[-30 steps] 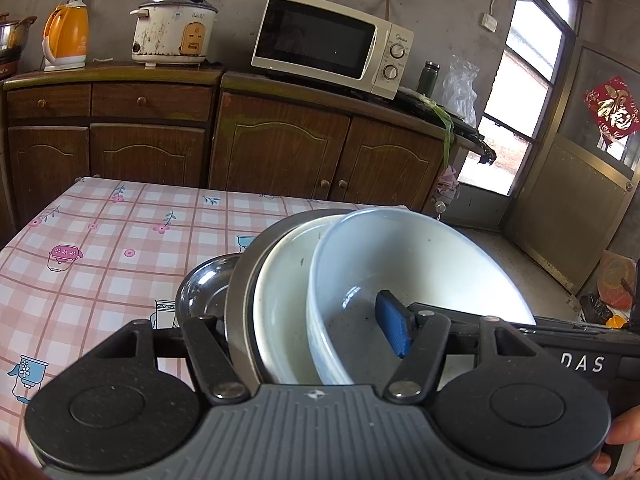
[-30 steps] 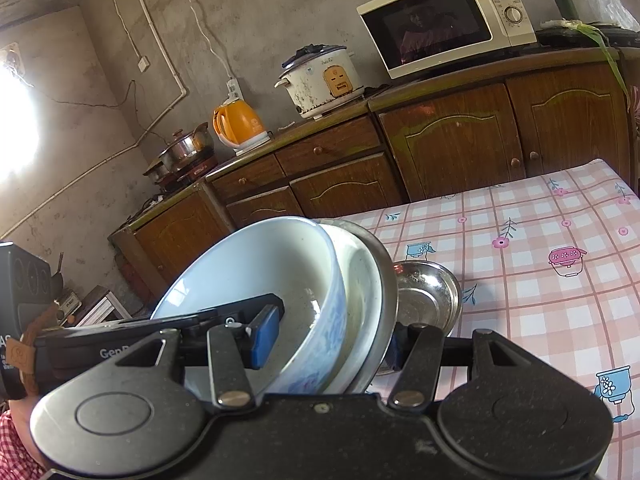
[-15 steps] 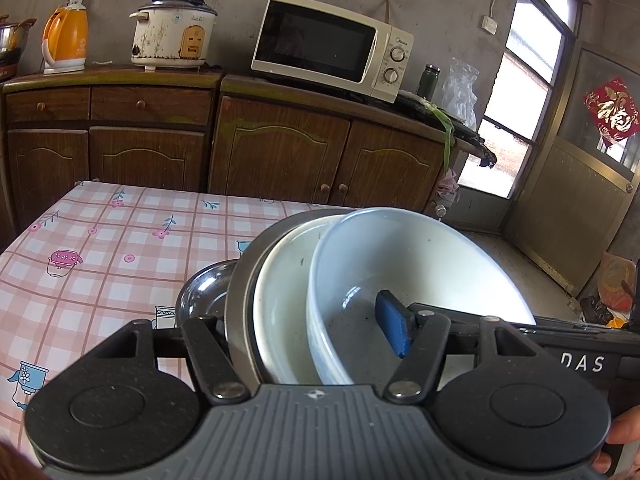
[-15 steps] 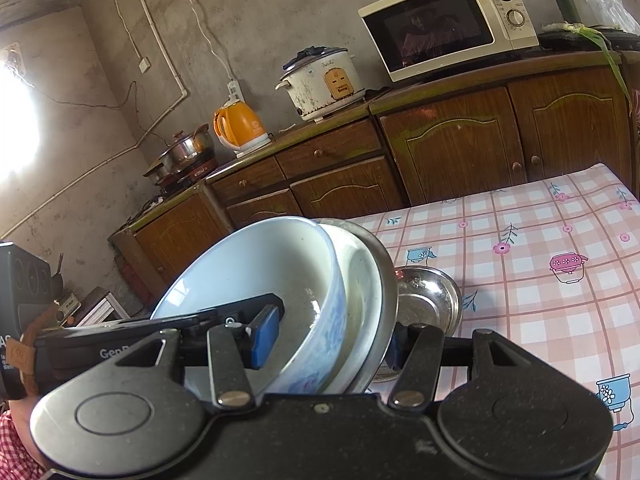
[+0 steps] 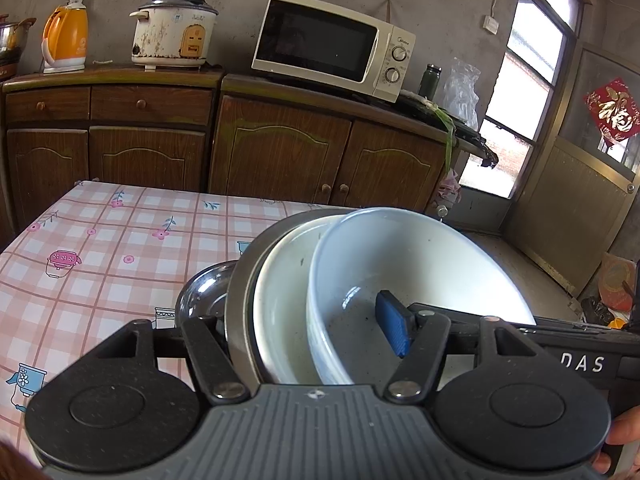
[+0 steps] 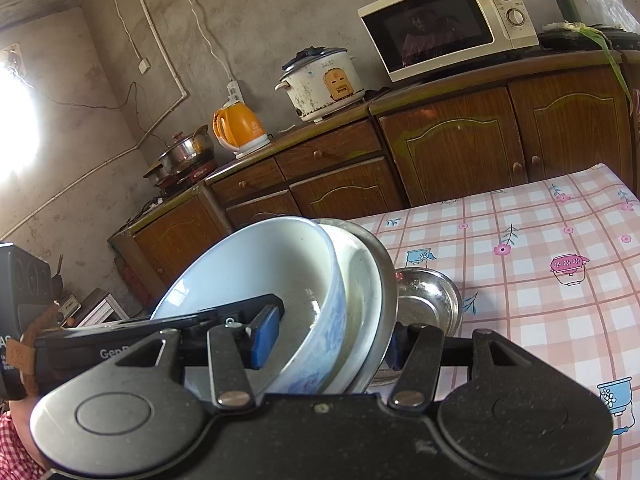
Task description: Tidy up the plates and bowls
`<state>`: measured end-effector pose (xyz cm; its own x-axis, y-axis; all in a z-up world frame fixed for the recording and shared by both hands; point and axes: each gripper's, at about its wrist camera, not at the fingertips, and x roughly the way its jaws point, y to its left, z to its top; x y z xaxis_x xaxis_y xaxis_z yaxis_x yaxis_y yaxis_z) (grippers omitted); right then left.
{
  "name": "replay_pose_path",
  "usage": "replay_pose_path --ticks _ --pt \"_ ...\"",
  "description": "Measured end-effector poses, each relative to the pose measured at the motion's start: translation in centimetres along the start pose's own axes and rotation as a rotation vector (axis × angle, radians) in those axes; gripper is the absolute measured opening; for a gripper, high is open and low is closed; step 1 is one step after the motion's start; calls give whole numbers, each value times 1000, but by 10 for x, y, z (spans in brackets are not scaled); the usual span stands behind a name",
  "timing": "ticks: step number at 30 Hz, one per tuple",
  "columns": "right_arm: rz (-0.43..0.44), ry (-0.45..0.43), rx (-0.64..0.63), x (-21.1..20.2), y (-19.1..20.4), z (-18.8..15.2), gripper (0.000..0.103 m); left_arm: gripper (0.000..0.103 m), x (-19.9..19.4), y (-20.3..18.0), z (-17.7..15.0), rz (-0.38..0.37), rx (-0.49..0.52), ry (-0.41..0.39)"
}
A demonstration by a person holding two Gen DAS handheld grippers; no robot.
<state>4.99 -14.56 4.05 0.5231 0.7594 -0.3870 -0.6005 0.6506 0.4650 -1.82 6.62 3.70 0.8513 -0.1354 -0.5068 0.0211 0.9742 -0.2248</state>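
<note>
While tilted on edge above the table [image 5: 100, 240], the nested bowl stack [image 5: 360, 280] sits clamped between both grippers: left gripper [image 5: 304, 328] and right gripper [image 6: 328, 340] each pinch its rims, beside a steel dish [image 6: 432, 296].

The microwave [image 5: 334, 46] is showing "Midea" beside its dials. The right gripper [image 5: 582, 362] body is reading "DAS", and the left gripper [image 6: 114, 354] body is showing "Gen".

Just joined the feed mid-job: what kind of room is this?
Most likely a home kitchen: a microwave, rice cooker and orange kettle sit on wooden cabinets behind a cloth-covered table.
</note>
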Motion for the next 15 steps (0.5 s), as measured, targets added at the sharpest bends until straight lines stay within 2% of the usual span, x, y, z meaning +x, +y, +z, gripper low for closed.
replay_pose_path --ticks 15 --pt "-11 24 27 13 -8 3 65 66 14 3 -4 1 -15 37"
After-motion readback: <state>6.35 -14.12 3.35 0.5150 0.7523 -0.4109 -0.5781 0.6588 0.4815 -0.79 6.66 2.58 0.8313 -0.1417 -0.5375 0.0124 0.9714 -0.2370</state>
